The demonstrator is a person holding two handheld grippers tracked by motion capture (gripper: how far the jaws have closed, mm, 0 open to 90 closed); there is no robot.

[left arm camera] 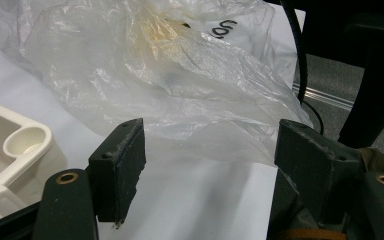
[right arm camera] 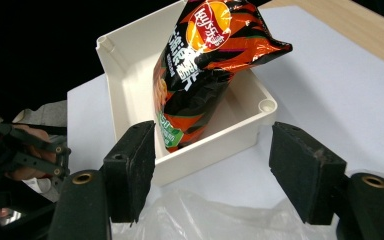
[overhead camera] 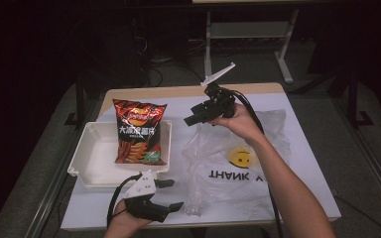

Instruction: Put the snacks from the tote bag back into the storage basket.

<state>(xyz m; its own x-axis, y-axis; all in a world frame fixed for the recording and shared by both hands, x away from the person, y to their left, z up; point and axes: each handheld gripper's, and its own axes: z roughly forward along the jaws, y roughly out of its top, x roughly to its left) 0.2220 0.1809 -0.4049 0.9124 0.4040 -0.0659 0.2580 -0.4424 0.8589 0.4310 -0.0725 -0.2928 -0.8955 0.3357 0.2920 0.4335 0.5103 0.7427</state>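
Currently the chip bag (overhead camera: 139, 131) lies propped in the white plastic tray (overhead camera: 95, 161), its top leaning over the tray's far rim and its bottom resting inside. The tray sits at the left edge of the table (overhead camera: 302, 153), on the white sheet covering it. The right gripper (overhead camera: 193, 118) is held above the middle of the table, pointing left toward the bag; its jaws stand wide apart with nothing between them. A clear plastic bag (overhead camera: 238, 158) printed with a yellow smiley lies crumpled beneath it, right of the tray. The left gripper (overhead camera: 171, 194) hovers at the near edge, just beside the tray's near right corner, jaws wide open and empty, aimed at the plastic bag.
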